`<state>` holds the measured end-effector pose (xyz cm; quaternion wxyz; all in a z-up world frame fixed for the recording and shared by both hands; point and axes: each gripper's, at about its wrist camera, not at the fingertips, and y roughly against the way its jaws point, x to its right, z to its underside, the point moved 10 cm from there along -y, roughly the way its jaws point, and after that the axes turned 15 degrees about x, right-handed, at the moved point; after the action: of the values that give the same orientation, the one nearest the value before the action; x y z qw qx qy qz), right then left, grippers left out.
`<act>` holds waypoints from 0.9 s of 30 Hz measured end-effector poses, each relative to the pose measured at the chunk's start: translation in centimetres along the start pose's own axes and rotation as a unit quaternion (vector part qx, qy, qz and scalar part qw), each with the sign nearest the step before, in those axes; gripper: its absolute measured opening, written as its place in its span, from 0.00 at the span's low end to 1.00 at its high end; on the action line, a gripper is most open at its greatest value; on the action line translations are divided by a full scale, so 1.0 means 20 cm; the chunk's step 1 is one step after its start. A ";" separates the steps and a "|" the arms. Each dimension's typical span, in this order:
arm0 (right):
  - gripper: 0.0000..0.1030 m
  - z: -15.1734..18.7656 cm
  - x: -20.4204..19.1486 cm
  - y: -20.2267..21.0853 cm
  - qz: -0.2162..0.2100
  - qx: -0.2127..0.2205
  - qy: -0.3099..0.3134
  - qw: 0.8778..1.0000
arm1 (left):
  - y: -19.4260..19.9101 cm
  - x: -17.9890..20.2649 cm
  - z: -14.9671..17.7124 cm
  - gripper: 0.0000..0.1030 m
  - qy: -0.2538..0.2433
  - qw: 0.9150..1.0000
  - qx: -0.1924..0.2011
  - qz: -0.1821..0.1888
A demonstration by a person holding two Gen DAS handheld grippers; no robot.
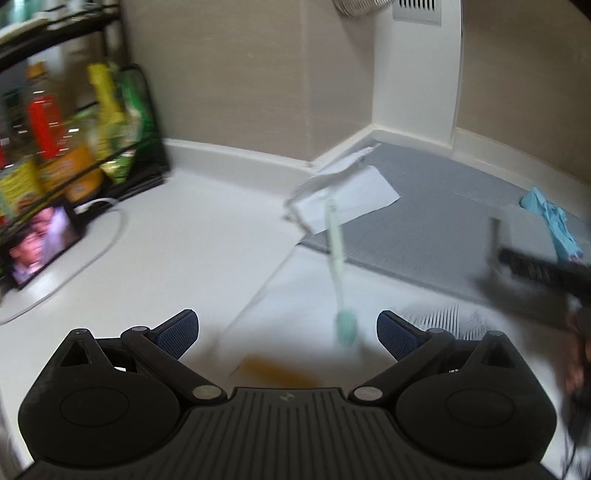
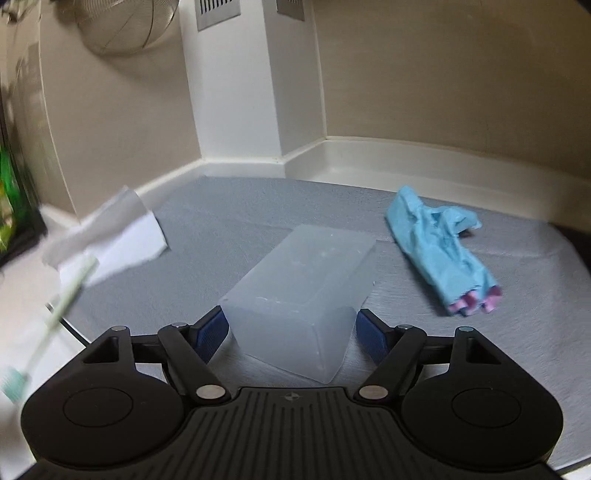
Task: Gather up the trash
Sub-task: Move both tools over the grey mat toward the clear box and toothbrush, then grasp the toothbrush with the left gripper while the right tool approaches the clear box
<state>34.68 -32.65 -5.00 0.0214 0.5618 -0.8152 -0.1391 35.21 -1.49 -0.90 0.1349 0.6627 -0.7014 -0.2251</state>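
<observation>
A translucent plastic box (image 2: 303, 291) lies on the grey mat (image 2: 258, 206). My right gripper (image 2: 290, 328) is open around its near end: the left pad is at the box's corner and the right pad is a little off its side. A crumpled blue wrapper (image 2: 439, 251) with pink ends lies to the right on the mat. My left gripper (image 1: 288, 334) hangs open over the white counter (image 1: 166, 258), holding nothing. Ahead of it lie a pale green toothbrush (image 1: 338, 273), a white sheet of paper (image 1: 351, 199) and a blurred orange-brown scrap (image 1: 277, 373).
A black rack (image 1: 74, 147) with bottles and packets stands at the left. A phone (image 1: 40, 243) with a white cable leans against it. Beige walls with a white ledge close the corner behind the mat. A wire strainer (image 2: 118, 26) hangs on the wall.
</observation>
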 end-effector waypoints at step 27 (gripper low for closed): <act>0.66 -0.02 0.08 0.01 -0.017 0.017 -0.058 0.998 | -0.29 0.11 -0.07 0.12 0.016 0.999 -0.035 -0.005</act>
<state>33.95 -34.02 -4.75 -0.0373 0.5672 -0.8074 -0.1580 40.68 -4.01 -2.71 0.1684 0.6645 -0.6875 -0.2399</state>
